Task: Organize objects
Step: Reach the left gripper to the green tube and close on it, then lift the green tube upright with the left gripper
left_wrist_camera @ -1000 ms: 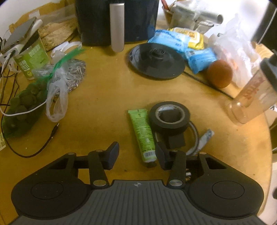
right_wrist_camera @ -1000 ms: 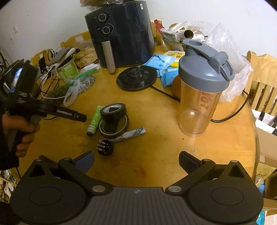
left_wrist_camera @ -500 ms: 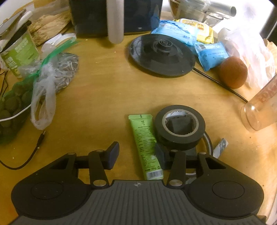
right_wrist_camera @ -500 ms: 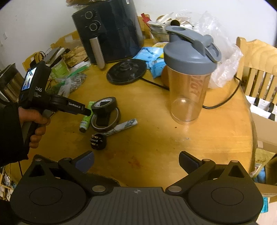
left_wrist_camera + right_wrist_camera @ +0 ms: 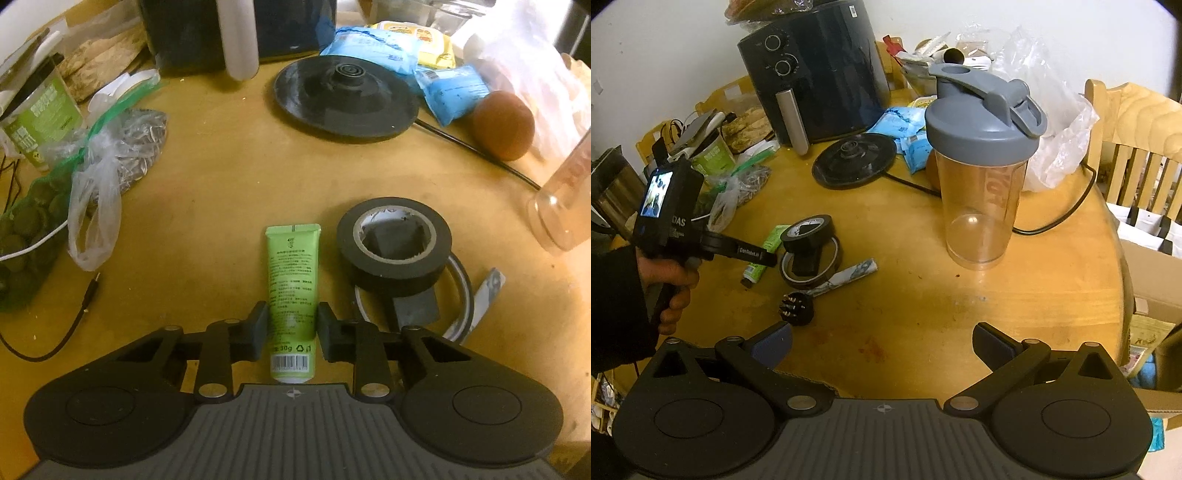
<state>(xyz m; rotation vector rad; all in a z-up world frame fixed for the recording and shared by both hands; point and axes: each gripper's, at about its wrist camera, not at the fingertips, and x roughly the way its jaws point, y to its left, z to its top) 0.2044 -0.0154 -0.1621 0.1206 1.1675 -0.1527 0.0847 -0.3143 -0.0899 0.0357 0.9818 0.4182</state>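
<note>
We see the left tongs (image 5: 291,332) with their jaws just closed in on the green tube (image 5: 293,291), both pads pressing its sides near the barcode end. The tube lies flat on the wooden desk (image 5: 221,206), its crimped end pointing away from us and its cap end tucked under the tongs' body. Just to its right sits a roll of black tape (image 5: 394,247), resting on a thinner ring of tape (image 5: 463,284) with a dark block under it; tube and roll lie close together but apart. A rolled paper packet (image 5: 487,291) lies beyond the ring. Farther back on the desk we find a black round kettle base (image 5: 343,98), blue packets (image 5: 454,90), a brown round fruit (image 5: 504,125) and a bag of sunflower seeds (image 5: 136,144).

From the right wrist view, our right tongs (image 5: 882,343) hang over bare desk with the jaws spread wide and nothing between them. Ahead of them stands a clear shaker bottle (image 5: 982,177) with a grey lid, upright. A small black plug (image 5: 796,308) lies near the packet. At the left a hand (image 5: 670,284) in a dark sleeve grips the left tool, whose fingers reach down at the tube.
</note>
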